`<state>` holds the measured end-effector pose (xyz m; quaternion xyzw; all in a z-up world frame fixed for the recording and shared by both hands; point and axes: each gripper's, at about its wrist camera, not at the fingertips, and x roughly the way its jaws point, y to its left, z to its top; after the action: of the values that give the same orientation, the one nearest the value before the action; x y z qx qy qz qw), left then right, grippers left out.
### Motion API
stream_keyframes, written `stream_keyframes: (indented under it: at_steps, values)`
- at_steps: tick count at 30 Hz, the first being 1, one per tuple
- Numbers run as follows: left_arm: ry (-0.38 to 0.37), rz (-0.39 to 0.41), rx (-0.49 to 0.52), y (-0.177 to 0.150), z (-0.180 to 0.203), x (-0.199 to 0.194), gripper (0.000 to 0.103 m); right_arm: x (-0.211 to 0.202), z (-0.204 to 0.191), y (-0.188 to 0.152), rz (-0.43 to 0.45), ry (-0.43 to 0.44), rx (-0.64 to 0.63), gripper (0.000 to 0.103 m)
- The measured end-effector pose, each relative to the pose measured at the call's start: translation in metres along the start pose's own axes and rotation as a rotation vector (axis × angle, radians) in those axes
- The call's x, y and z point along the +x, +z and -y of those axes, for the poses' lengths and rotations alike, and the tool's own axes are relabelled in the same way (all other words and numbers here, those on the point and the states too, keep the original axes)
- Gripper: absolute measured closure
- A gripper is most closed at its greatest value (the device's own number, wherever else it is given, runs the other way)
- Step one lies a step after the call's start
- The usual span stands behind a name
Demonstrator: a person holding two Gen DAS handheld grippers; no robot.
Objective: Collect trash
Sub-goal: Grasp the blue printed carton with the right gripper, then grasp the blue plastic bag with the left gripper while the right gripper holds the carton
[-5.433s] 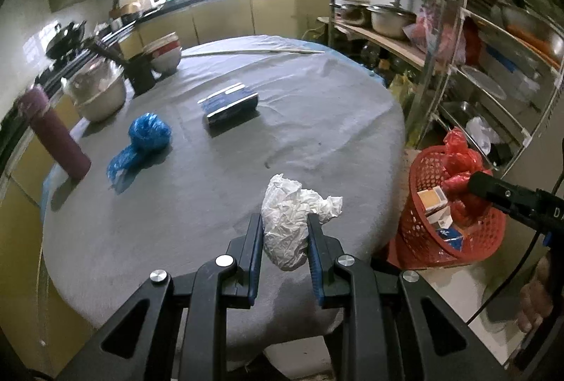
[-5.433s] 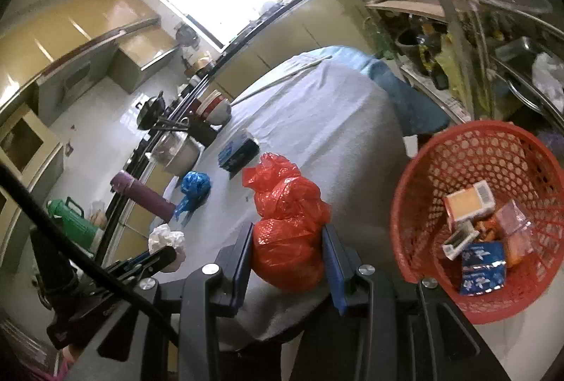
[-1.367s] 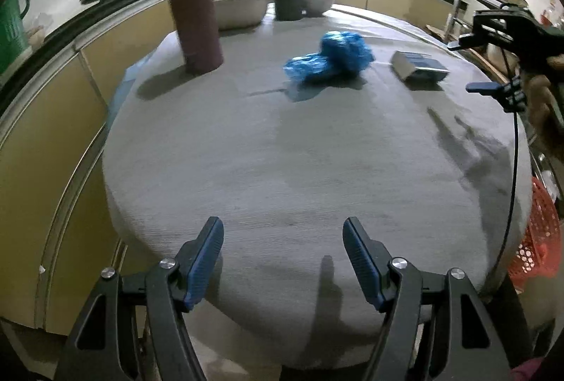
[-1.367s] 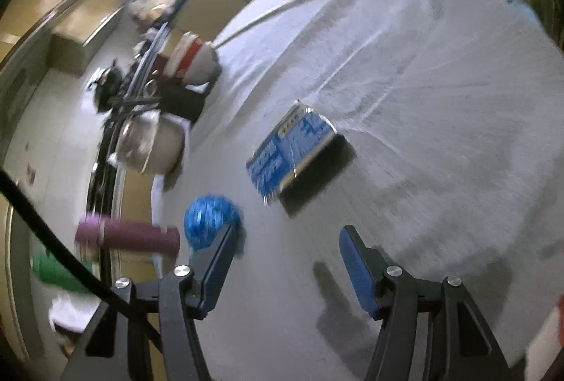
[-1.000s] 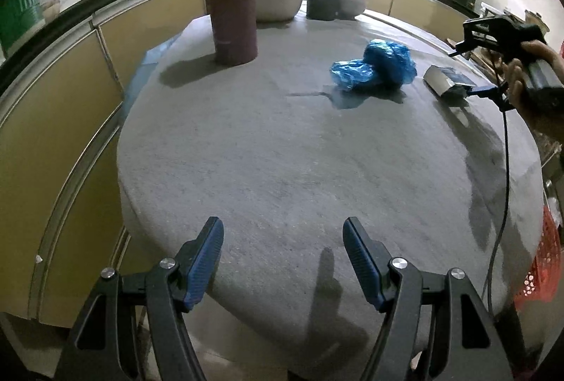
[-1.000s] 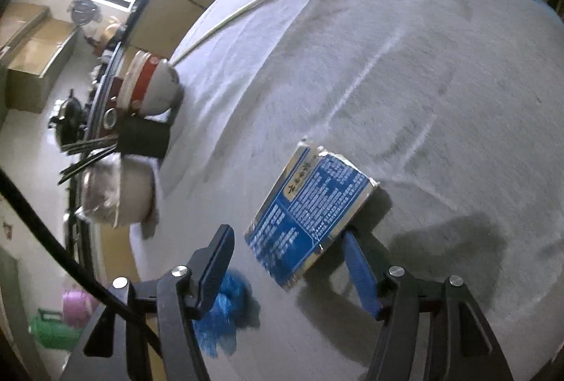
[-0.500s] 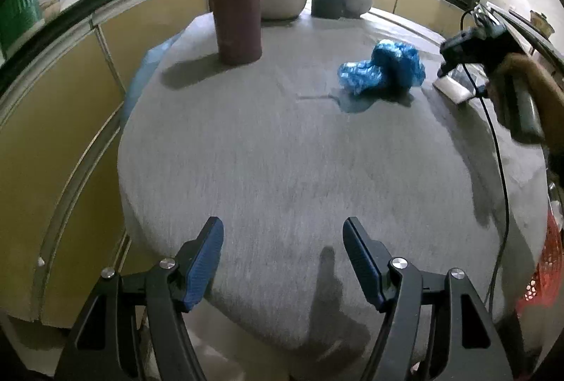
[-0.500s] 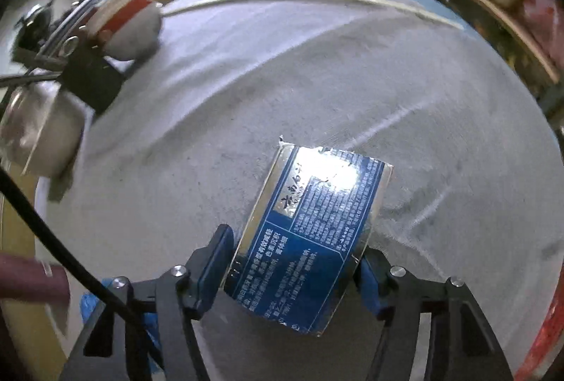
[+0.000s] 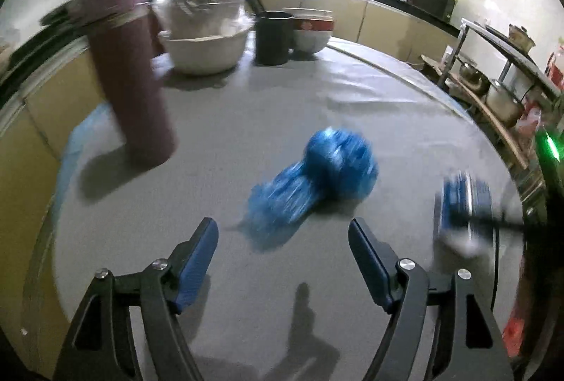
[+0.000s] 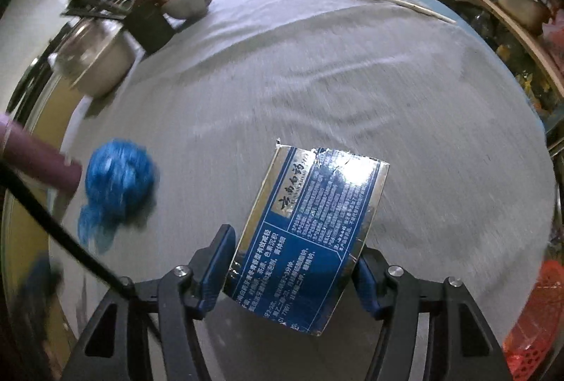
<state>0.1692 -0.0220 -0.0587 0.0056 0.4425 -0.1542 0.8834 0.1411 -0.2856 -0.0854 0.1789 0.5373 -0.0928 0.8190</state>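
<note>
On a cloth-covered round surface [image 9: 218, 141] in a kitchen, the left tool [image 9: 283, 261] hangs with its jaws spread wide and nothing between them, its jaws having just been opening further, as it faces a crumpled blue plastic bag [image 9: 317, 176]. The bag lies just ahead of the fingertips and slightly toward the right-hand jaw, out in the middle of the surface, its knotted bulb on the far side and its flattened tail trailing back toward the tool; that long axis runs slantwise across the gap, so a slight shift to the right would probably centre it. A maroon flask [image 9: 127, 63] stands well to the bag's left, near the surface's left edge.

The right tool [image 10: 292, 261] meanwhile has been closing on a blue-and-silver carton [image 10: 310, 233], which sits between its pads with both side faces against them, tilted and seemingly lifted off the cloth. From that side, the bag [image 10: 118, 183] lies far to the left, so the left hand is clearly the nearer for it. A red basket [image 10: 532, 321] shows past the surface's right edge, the likely drop point.
</note>
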Motion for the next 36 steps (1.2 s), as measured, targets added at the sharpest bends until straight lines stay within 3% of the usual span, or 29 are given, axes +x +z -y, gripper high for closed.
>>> stream_keyframes:
  at_steps: [2,6,10,11,13,14,16,18,28,36]
  values:
    - [-0.026,-0.016,-0.01,0.017,0.01,0.014,0.026,-0.01,0.003,-0.017,0.01,-0.003,-0.031,0.038]
    - [-0.003,-0.046,-0.015,0.046,0.03,0.048,0.026,-0.022,0.001,-0.042,0.042,0.004,-0.074,0.038]
    - [-0.054,-0.12,-0.025,0.057,0.041,0.074,0.026,-0.035,0.002,-0.063,0.081,0.003,-0.109,0.038]
    - [-0.062,-0.13,-0.038,0.057,0.04,0.078,0.029,-0.036,0.004,-0.066,0.081,0.011,-0.104,0.038]
    - [-0.103,-0.159,-0.081,0.052,0.035,0.087,0.054,-0.036,0.006,-0.071,0.08,0.023,-0.092,0.038]
    - [-0.109,-0.156,-0.095,0.051,0.034,0.086,0.055,-0.036,0.007,-0.072,0.084,0.025,-0.092,0.038]
    - [-0.12,-0.143,-0.117,0.046,0.03,0.078,0.065,-0.036,0.007,-0.074,0.096,0.013,-0.092,0.038]
    - [-0.108,-0.141,-0.104,0.04,0.032,0.066,0.067,-0.037,0.009,-0.078,0.102,0.018,-0.086,0.038]
    - [-0.107,-0.146,-0.013,-0.023,0.041,-0.021,0.067,-0.04,0.013,-0.092,0.103,0.065,-0.064,0.037]
    - [-0.046,-0.233,0.067,-0.069,0.055,-0.027,0.063,-0.032,0.02,-0.11,0.039,0.109,-0.02,0.035]
